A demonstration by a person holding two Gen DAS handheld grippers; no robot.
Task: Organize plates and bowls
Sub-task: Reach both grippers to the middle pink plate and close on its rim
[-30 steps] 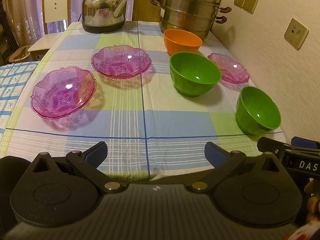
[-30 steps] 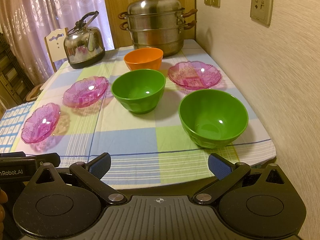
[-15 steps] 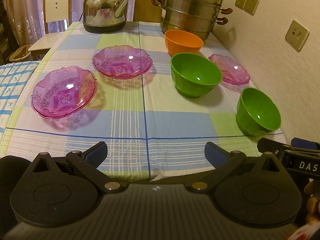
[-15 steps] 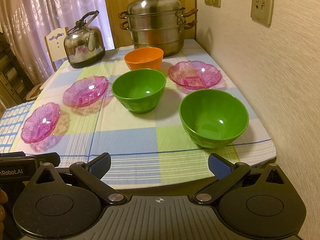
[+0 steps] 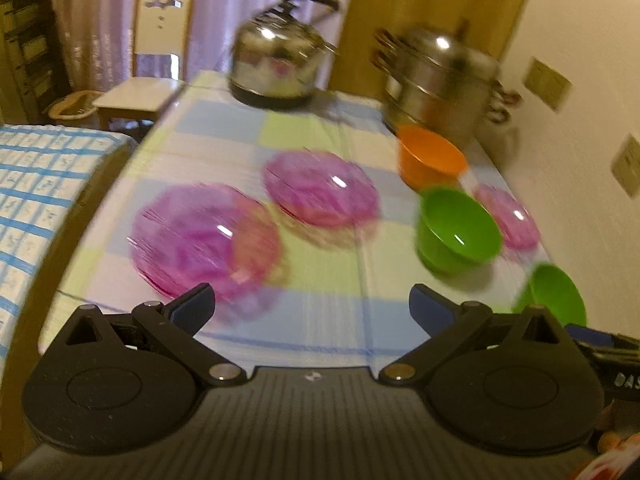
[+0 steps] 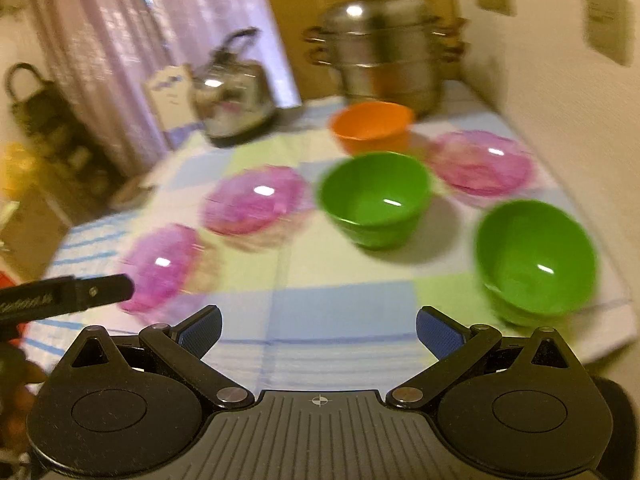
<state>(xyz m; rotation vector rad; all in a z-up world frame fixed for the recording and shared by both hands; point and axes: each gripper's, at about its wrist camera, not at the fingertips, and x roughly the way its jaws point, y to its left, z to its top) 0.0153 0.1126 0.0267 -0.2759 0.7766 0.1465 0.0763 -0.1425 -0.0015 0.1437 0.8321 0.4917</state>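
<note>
pink plates [image 5: 204, 236] and green bowls [image 6: 374, 198] sit apart on your checked tabletop [image 5: 320, 272], orange bowl [image 6: 372, 126] behind, your left claw [image 5: 312, 306] and right claw [image 6: 318, 330] both spread wide, holding nothing

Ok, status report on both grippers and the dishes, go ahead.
Left gripper open, empty. Right gripper open, empty. Nearest pink plate ahead of left; near green bowl ahead of right. Nothing between.

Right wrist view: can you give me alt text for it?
The open right tool hovers at the near edge of a checked table holding two green bowls, an orange bowl and three pink plates. A kettle and steamer pot stand behind; the image is motion-blurred.
</note>
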